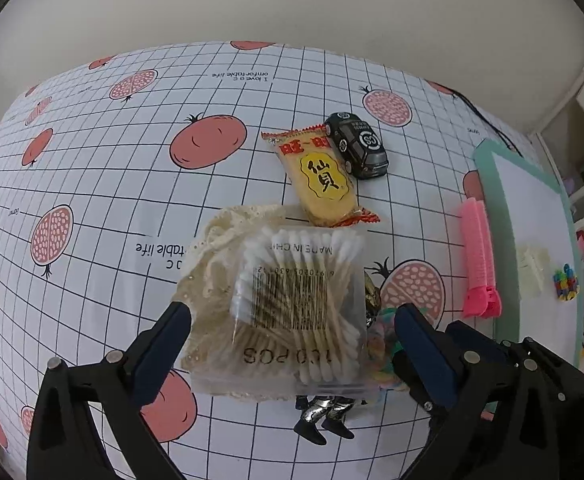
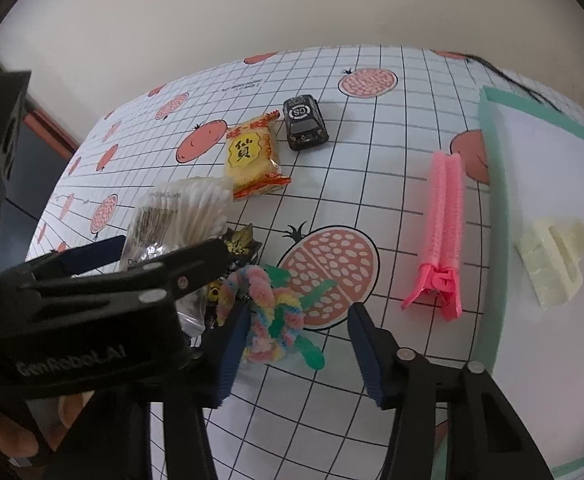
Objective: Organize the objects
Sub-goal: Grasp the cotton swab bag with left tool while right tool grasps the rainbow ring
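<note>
Hovering over the gridded tablecloth [image 1: 92, 184], the left gripper [image 1: 292, 320] stands with its jaws spread wide, one finger on each side of a clear bag of cotton swabs [image 1: 300, 304] without pinching it. The bag (its barcode and "100 PCS" print face the camera) lies on a beige lace cloth [image 1: 212, 256], and a small metallic figurine [image 1: 324, 416] pokes out from beneath its near edge. Beyond the bag lies a yellow rice cracker packet [image 1: 324, 184], and just beside that a black toy car [image 1: 358, 144].

The right gripper [image 2: 298, 344] is also wide open and holds nothing; its left finger [image 2: 232, 348] sits right against a pastel pipe-cleaner flower [image 2: 268, 312], though I cannot tell whether they touch. Farther right lies a pink hair roller clip [image 2: 444, 224], near the green-edged white board [image 2: 492, 184], on which rests a cream hair claw [image 2: 552, 256].
</note>
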